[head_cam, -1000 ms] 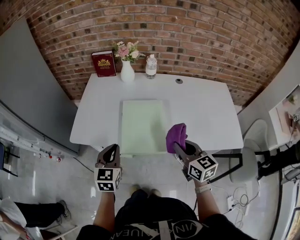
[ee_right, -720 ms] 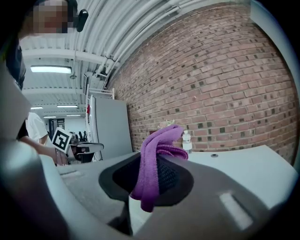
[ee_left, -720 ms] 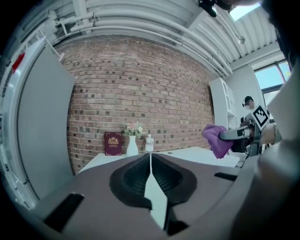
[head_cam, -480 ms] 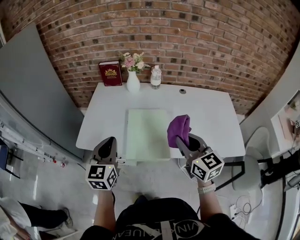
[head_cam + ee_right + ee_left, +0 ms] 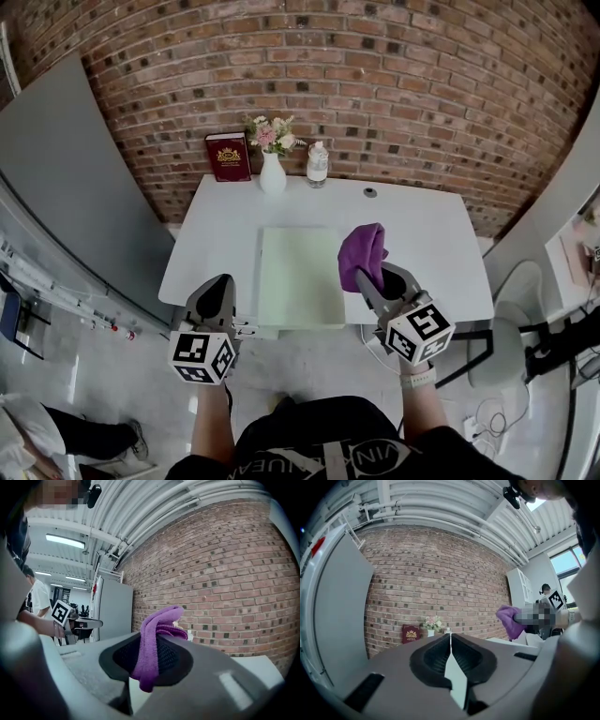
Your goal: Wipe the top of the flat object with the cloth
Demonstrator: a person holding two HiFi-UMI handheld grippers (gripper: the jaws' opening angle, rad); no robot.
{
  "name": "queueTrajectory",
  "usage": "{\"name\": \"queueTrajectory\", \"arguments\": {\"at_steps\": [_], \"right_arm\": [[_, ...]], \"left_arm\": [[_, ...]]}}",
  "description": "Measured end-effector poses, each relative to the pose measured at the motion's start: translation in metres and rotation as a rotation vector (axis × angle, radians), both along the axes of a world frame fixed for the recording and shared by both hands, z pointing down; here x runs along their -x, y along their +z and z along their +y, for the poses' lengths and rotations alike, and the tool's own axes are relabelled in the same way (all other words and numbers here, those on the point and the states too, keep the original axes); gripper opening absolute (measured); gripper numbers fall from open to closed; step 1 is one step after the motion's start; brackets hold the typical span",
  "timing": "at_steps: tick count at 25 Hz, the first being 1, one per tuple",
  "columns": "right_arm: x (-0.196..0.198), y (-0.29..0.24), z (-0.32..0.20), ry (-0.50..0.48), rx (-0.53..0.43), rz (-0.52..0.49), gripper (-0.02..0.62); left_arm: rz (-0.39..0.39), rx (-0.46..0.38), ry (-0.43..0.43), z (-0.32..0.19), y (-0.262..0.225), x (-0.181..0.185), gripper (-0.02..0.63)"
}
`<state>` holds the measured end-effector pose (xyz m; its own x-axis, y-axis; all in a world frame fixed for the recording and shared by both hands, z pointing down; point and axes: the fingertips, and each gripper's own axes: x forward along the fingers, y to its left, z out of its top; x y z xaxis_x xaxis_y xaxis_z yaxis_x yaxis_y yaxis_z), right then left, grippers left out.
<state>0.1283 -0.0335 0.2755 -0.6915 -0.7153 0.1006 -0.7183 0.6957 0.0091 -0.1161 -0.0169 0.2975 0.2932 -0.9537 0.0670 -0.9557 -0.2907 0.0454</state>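
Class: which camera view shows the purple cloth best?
The right gripper view: the purple cloth sits large and central, pinched between the jaws. The head view shows it smaller, from above. The left gripper view shows only a small patch at right.

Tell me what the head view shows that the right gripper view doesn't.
Head view only: the pale green board lying flat on the white table, and the red book at the back. Right gripper view only: the jaw pads clamped on the purple cloth, plus ceiling pipes. Both: the purple cloth in the right gripper, and the brick wall.
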Motion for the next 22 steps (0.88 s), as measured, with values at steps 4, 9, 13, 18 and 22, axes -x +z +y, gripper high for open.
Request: {"name": "queueTrajectory", "arguments": {"at_steps": [4,9,13,18,22], "right_arm": [[0.000,-0.004,-0.001,0.001,-0.008,-0.009,0.064],[0.000,-0.004,-0.003,0.004,-0.013,-0.014,0.064],[0.001,-0.002,-0.004,0.004,-0.010,-0.009,0.064],[0.002,0.003,-0.005,-0.007,-0.007,0.004,0.064],[0.002,0.005,-0.006,-0.010,0.003,-0.002,0.064]], "left_arm": [[0.010,-0.002,-0.010,0.000,0.000,0.003,0.012],[0.019,-0.008,-0.015,-0.004,-0.002,0.004,0.012],[0.039,-0.004,-0.021,-0.006,0.000,0.005,0.012],[0.040,0.004,-0.014,-0.008,0.005,0.003,0.012],[0.040,0.009,-0.012,-0.010,0.005,0.003,0.012]]}}
